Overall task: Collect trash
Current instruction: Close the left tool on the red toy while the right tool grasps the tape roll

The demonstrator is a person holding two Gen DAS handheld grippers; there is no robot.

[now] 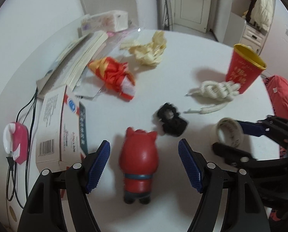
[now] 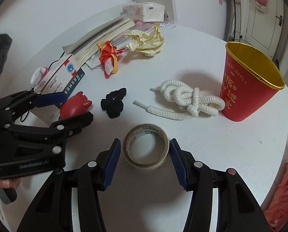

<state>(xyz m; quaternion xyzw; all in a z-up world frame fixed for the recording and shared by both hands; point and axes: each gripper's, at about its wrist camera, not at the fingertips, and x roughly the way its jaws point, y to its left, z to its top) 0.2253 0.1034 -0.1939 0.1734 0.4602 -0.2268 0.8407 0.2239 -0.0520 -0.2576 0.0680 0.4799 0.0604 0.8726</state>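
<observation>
A red pig figure (image 1: pixel 138 160) stands between the fingers of my open left gripper (image 1: pixel 144 141), with a gap on each side. My right gripper (image 2: pixel 144 141) straddles a roll of clear tape (image 2: pixel 144 164) lying flat, pads close beside it but not pressing. Farther back on the white table (image 2: pixel 201 154) lie a crumpled yellow paper (image 1: pixel 147 48) and a crumpled red-orange wrapper (image 1: pixel 113 77). A red cup-shaped bin (image 2: pixel 248 83) with a gold inside stands at the right. A knotted white rope (image 2: pixel 190 98) lies against it.
A black scrunchie (image 1: pixel 171 119) lies mid-table. Along the left wall sit a printed carton (image 1: pixel 60 125), stacked books (image 1: pixel 80 58), a tissue pack (image 1: pixel 107 21) and a pink plug (image 1: pixel 14 141) with cables. The table's right edge drops off beside red cloth (image 1: pixel 283 96).
</observation>
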